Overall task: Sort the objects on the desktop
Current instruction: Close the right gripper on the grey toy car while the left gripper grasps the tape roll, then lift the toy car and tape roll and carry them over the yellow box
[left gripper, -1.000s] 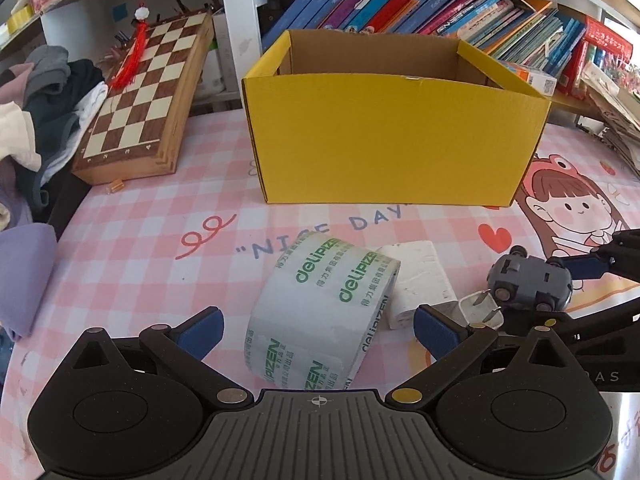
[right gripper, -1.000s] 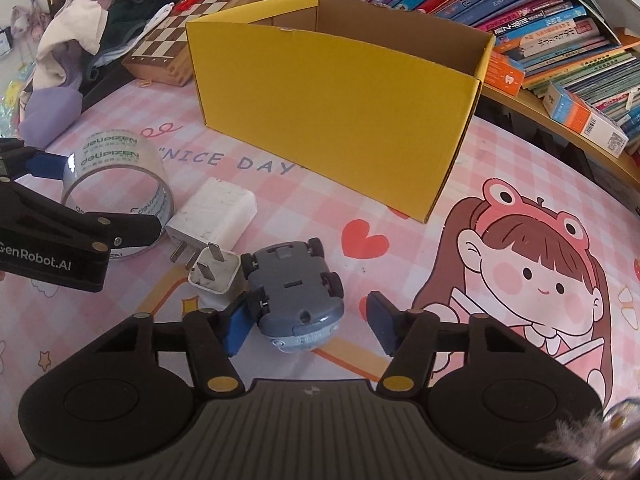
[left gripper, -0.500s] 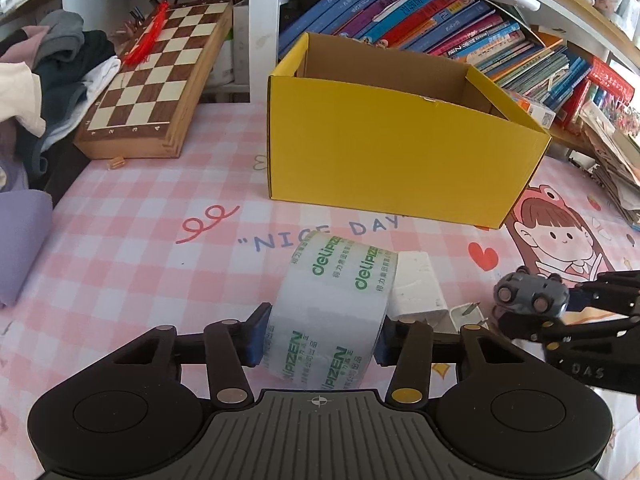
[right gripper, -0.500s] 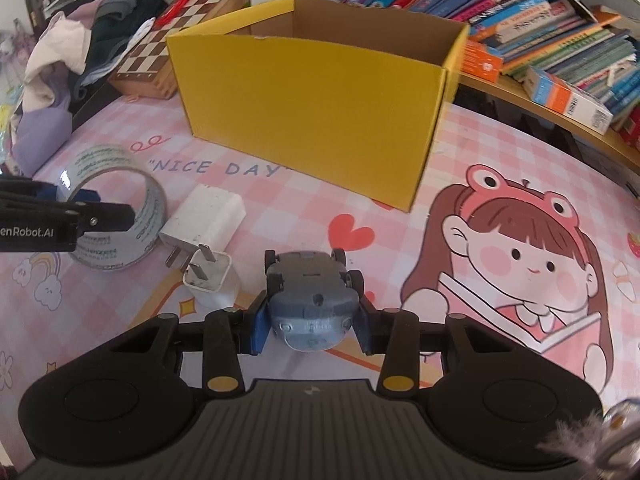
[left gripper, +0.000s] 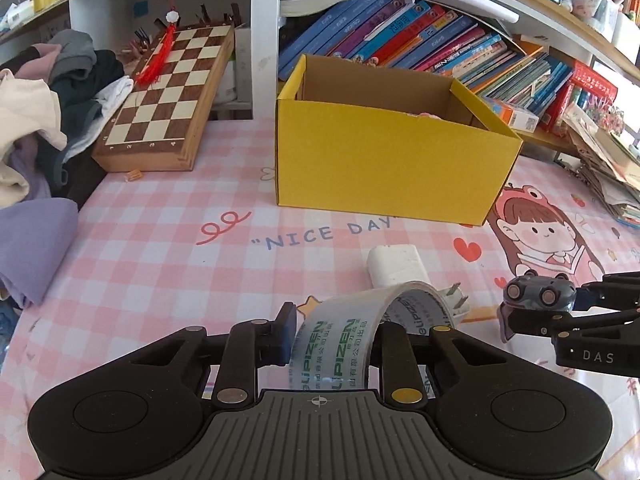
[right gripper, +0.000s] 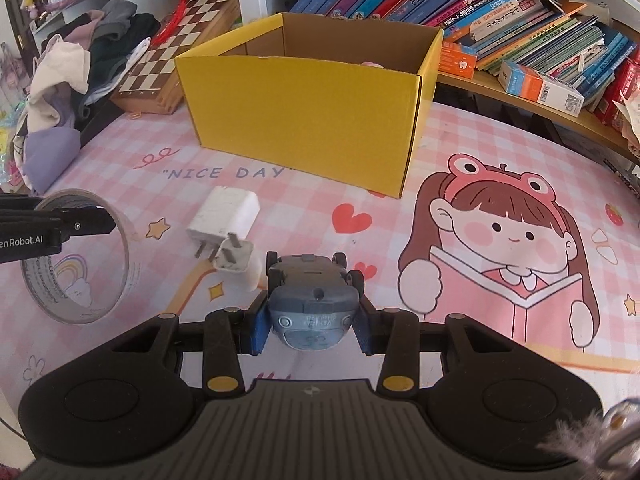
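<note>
The left hand-held gripper point(left gripper: 334, 338) is closing on the tape roll point(left gripper: 356, 336), pinching its band, in front of the yellow box point(left gripper: 384, 168). The right hand-held gripper point(right gripper: 310, 330) clamps the grey toy car point(right gripper: 312, 296), also in front of the box. A white charger point(right gripper: 224, 216) lies on the tabletop point(right gripper: 280, 196) between them, nearer the box.

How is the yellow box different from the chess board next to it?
The yellow box is plain cardboard in one colour; the chess board is wood with brown and cream squares. The yellow box stands tall with its top open; the chess board is flat and thin. The yellow box sits flat on the mat, while the chess board leans, far end raised. Both are rectangular.
</note>
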{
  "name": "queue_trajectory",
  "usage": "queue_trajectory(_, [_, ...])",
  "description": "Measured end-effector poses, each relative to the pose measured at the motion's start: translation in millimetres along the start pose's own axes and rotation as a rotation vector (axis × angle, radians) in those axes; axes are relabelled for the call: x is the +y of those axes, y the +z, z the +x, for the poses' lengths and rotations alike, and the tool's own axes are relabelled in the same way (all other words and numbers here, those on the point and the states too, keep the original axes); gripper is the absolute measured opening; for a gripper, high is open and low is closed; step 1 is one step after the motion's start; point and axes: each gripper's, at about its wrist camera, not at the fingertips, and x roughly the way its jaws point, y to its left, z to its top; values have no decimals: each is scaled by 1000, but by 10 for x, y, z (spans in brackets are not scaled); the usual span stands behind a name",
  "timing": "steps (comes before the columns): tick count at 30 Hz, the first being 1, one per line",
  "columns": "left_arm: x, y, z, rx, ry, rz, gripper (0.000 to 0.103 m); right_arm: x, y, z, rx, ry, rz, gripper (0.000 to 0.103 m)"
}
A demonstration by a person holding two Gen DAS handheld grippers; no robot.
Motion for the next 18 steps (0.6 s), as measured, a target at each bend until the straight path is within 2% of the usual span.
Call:
queue_trajectory(5, [36,-43,-120,-20,-1,-3,13,61,-75,-104,0,-8,13,39])
queue_trajectory(18, [13,-124,-325,-36,-42,33,13,168,-248,-300,21,-28,23,39])
